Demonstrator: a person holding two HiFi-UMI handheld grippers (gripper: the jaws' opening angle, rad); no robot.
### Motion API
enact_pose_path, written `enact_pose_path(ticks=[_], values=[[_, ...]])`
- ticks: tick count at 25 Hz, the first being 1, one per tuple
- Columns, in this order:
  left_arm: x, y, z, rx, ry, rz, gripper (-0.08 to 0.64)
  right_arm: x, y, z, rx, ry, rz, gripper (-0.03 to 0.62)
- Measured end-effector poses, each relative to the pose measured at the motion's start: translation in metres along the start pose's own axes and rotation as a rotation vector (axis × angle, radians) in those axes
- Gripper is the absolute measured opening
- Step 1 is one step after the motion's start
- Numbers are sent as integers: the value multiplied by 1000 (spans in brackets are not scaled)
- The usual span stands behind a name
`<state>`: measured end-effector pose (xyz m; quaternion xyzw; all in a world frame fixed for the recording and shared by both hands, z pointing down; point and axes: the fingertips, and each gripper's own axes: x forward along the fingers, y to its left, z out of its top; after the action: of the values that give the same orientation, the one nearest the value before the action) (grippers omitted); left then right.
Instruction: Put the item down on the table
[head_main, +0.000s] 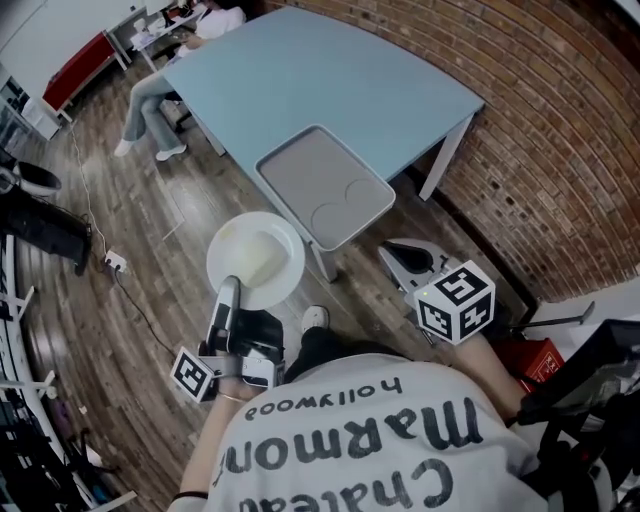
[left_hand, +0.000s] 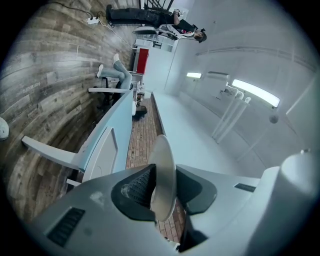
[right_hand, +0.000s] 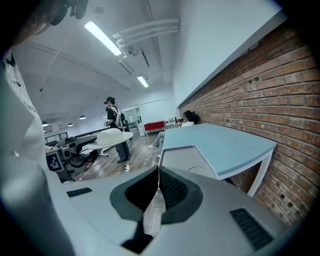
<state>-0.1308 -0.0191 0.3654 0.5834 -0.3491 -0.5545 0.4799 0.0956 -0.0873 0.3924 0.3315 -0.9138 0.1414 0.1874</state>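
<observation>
A white plate (head_main: 255, 262) is held over the wooden floor, short of the table's near end, with my left gripper (head_main: 230, 290) shut on its near rim. In the left gripper view the plate (left_hand: 162, 175) stands edge-on, pinched between the two pads of the left gripper (left_hand: 157, 186). The right gripper view shows the same plate (right_hand: 107, 137) off to the left. My right gripper (head_main: 405, 258) hovers to the right of the plate, below the table's corner, and its jaws (right_hand: 159, 182) are shut with nothing in them. A grey tray (head_main: 325, 185) lies on the light blue table (head_main: 320, 80).
A brick wall (head_main: 560, 150) runs along the table's right side. A person (head_main: 150, 110) sits at the table's far left end. A power strip (head_main: 113, 262) with its cable lies on the floor at the left. Another person (right_hand: 114, 120) stands farther back.
</observation>
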Motion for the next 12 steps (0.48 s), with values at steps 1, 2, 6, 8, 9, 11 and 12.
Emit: enact_pose_path(ticks=[1, 2, 6, 8, 9, 11, 12], values=[[5, 3, 3, -2, 2, 3, 83, 4, -3, 2, 3, 0, -3, 11], [10, 5, 6, -5, 5, 5, 83, 7, -6, 5, 5, 1, -8, 11], [32, 16, 17, -17, 18, 20, 83, 24, -21, 13, 20, 8, -32, 11], [43, 24, 24, -20, 29, 45, 83, 34, -27, 17, 24, 17, -39, 12], [49, 28, 28, -20, 41, 61, 83, 39, -29, 20, 26, 22, -43, 11], [61, 36, 37, -18, 77, 86, 83, 49, -33, 26, 29, 29, -52, 11], [68, 38, 43, -15, 97, 91, 83, 54, -35, 29, 31, 31, -57, 12]])
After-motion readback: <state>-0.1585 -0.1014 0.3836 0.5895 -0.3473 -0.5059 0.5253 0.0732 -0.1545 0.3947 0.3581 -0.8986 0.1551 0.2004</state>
